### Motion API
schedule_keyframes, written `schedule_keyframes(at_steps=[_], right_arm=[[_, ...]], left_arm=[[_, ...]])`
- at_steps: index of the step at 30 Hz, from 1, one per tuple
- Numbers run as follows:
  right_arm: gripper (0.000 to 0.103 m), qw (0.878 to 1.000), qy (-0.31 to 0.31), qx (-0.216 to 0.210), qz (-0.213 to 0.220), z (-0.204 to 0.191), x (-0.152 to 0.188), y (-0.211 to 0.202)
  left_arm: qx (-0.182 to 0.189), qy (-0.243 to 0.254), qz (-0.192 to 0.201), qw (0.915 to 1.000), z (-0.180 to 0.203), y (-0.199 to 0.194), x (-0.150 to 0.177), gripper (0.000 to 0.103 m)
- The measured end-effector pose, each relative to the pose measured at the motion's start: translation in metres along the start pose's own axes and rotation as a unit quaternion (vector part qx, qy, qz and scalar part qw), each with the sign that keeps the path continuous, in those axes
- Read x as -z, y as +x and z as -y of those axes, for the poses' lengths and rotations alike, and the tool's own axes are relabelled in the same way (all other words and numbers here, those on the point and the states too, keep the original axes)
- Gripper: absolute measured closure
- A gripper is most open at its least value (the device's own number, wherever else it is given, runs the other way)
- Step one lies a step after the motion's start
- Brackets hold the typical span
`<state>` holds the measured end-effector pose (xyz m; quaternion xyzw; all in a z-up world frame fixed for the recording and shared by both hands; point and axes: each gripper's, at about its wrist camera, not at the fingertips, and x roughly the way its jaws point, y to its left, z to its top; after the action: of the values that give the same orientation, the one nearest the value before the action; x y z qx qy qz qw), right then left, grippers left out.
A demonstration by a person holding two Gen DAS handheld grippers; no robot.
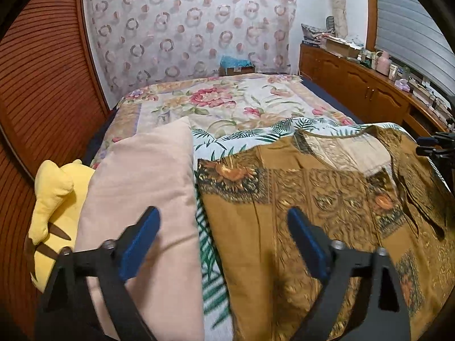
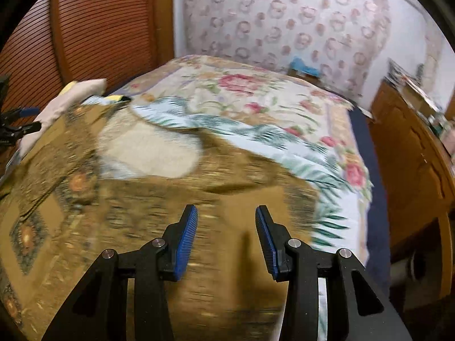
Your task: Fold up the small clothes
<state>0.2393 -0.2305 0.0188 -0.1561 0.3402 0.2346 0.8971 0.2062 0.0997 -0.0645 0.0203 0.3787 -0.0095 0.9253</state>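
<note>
Bedroom, bed (image 1: 227, 105) under a flowered cover, patterned curtain (image 1: 187, 25) on the wall behind. Slatted wooden door (image 1: 42, 91) at far left. Yellow plush toy (image 1: 57, 199) at the bed's left edge, touching a pink pillow (image 1: 142, 187). Leaf-print sheet (image 1: 210, 255) showing between pillow and garment. Brown patterned garment (image 1: 327, 204) spread flat on the near part of the bed, neckline turned away, pale lining visible. Left gripper (image 1: 224, 221) above the garment's left edge, jaws wide apart, nothing between them. Right gripper (image 2: 226, 221) above the garment's right portion, jaws apart with a narrower gap, nothing gripped; right view blurred. Wooden cabinet (image 1: 355, 82) with clutter along the right wall.
</note>
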Motion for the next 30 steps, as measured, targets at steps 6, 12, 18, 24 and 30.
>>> schedule_keyframes(at_steps=[6,12,18,24,30], right_arm=[[0.059,0.998,0.046,0.027,-0.014,0.037,0.008,0.018],[0.059,0.997,0.068,0.026,-0.016,0.046,0.009,0.037],[0.051,0.997,0.078,0.018,-0.004,0.052,0.011,0.036],[0.049,0.997,0.076,0.018,-0.004,0.054,0.015,0.039],[0.049,0.997,0.074,0.019,-0.004,0.054,0.015,0.04]], left_arm=[[0.015,-0.007,-0.022,0.9996,-0.004,0.027,-0.015,0.043],[0.009,-0.007,-0.044,0.999,-0.011,0.049,-0.024,0.046],[0.007,0.0,-0.058,0.9983,-0.012,0.058,-0.03,0.052],[0.004,0.001,-0.061,0.9981,-0.013,0.059,-0.031,0.065],[0.02,0.007,-0.069,0.9974,-0.01,0.058,-0.029,0.072]])
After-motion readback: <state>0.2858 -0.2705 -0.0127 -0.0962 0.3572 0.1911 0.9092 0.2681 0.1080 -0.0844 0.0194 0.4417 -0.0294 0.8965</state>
